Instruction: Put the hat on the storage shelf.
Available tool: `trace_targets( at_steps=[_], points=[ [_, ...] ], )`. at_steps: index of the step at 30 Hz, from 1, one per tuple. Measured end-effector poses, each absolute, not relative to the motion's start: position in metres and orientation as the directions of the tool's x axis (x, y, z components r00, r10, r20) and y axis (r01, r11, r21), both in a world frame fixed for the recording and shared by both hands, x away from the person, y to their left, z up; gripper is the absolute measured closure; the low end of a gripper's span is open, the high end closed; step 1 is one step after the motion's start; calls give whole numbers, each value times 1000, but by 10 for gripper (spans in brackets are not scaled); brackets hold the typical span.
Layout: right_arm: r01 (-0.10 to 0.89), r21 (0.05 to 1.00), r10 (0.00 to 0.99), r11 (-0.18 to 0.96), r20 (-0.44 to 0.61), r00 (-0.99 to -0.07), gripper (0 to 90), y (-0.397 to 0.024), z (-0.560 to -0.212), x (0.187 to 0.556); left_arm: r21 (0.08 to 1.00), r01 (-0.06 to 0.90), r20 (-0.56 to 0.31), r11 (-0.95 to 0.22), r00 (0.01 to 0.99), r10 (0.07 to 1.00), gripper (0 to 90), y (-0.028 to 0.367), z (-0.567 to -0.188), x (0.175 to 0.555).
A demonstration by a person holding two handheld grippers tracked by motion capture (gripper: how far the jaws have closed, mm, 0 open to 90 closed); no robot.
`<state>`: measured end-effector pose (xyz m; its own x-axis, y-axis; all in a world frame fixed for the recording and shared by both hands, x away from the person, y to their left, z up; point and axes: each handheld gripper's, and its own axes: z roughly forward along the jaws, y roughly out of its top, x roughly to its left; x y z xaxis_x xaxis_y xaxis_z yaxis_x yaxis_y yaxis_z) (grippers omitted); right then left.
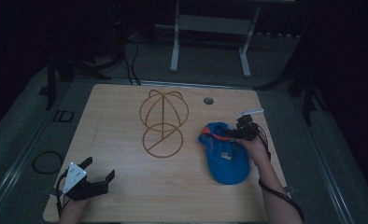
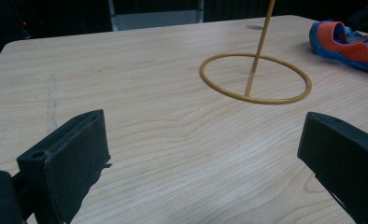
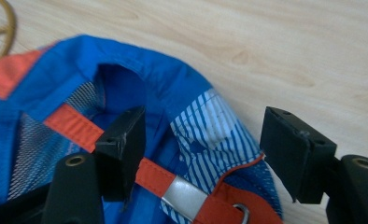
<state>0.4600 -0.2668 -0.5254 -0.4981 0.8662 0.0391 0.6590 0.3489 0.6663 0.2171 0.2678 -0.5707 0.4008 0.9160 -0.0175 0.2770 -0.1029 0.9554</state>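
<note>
Hand-held gripper [image 3: 201,149] open, straddling blue cap [image 3: 140,88]

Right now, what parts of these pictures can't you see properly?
- Logo on the blue cap: too small and dim in the high view.
- Cap's crown: cut off by the right gripper view's left and bottom edges.
- Top of the wire stand: cut off by the left gripper view's top edge.
- Room behind the table: too dark in the high view.
</note>
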Motion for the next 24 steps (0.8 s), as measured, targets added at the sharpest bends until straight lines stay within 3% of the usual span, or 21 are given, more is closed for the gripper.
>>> trace_targets(
  at_steps=[5, 15, 19, 20, 22, 23, 24],
  points=[
    [683, 618, 863, 390, 13, -504, 265, -257, -539, 464, 954, 281, -21, -102, 405, 914, 24, 268, -571, 217],
    [686, 569, 850, 453, -43, -526, 291, -250, -548, 464, 954, 282, -23, -101, 406, 914, 24, 269, -571, 218],
    [687, 574, 848, 446, -26, -529, 392, -250, -547, 462, 955, 280, -23, -97, 397, 917, 24, 269, -571, 217],
    [676, 578, 839, 457, -29, -543, 494, -249, -546, 460, 955, 280, -23, -97, 396, 918, 24, 269, -570, 217],
    [676, 578, 839, 457, -29, -543, 494, -249, -546, 460, 955, 281, -23, -98, 397, 917, 24, 269, -570, 217],
    [664, 581, 830, 471, -35, -557, 635, -248, -545, 457, 954, 283, -24, -98, 397, 917, 23, 269, -571, 217],
    [664, 581, 830, 471, -35, -557, 635, -248, -545, 457, 953, 285, -23, -100, 398, 917, 23, 269, -571, 217]
  ],
)
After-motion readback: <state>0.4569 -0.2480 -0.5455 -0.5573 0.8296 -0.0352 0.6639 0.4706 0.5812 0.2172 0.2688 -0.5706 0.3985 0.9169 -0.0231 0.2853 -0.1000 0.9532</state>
